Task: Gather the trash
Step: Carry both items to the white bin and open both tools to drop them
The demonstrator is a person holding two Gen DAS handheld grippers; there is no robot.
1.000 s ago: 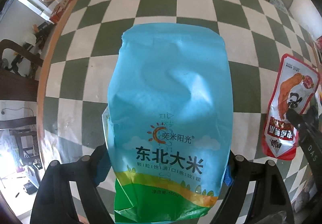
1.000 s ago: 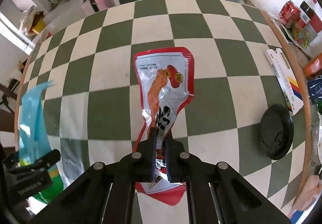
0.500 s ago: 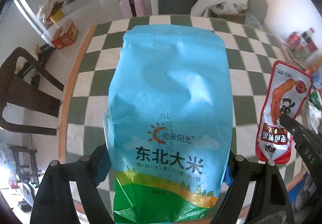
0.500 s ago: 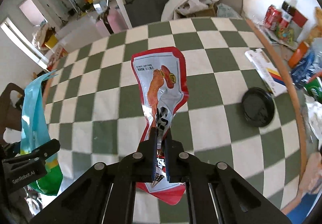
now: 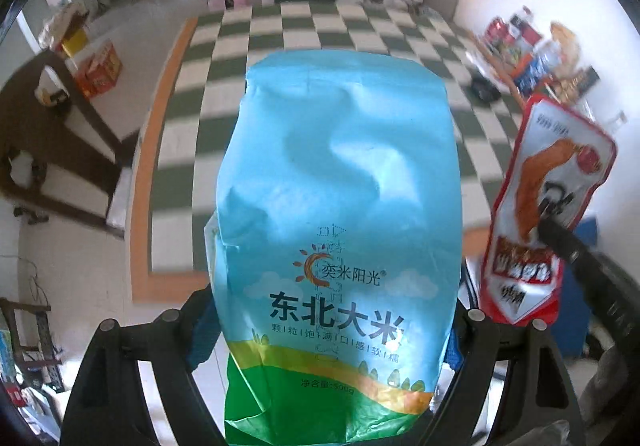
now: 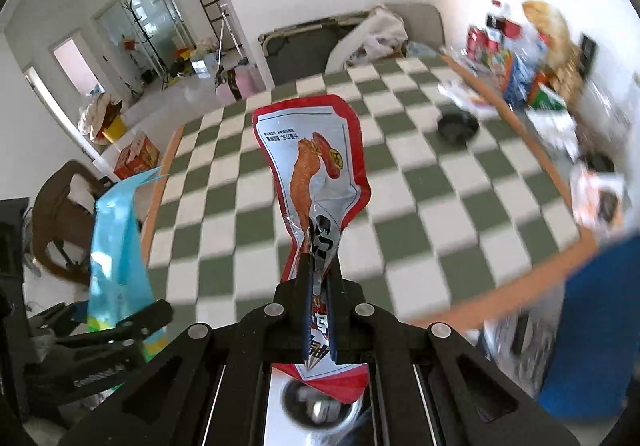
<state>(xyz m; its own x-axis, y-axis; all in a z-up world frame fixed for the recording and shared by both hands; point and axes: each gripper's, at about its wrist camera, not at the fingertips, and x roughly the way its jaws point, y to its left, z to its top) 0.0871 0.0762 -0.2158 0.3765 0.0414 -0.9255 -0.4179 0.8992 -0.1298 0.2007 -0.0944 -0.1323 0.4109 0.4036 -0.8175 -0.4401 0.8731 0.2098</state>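
Observation:
My left gripper (image 5: 332, 330) is shut on a large blue rice bag (image 5: 340, 213), which stands upright between the fingers and fills the left wrist view. The bag also shows edge-on in the right wrist view (image 6: 116, 246). My right gripper (image 6: 320, 278) is shut on a red and silver chicken-foot snack wrapper (image 6: 316, 165), held upright in the air. The wrapper also shows at the right of the left wrist view (image 5: 548, 205). Both grippers are raised well above the green and white checkered table (image 6: 440, 197).
A black round lid (image 6: 458, 125) lies near the table's far right edge. Snack packets and boxes (image 6: 528, 57) crowd the right side. A dark wooden chair (image 5: 52, 141) stands left of the table. A blue object (image 6: 592, 326) is at lower right.
Both grippers have lifted up and drawn back from the table with their loads. The table now looks smaller and farther, and more of the room shows.

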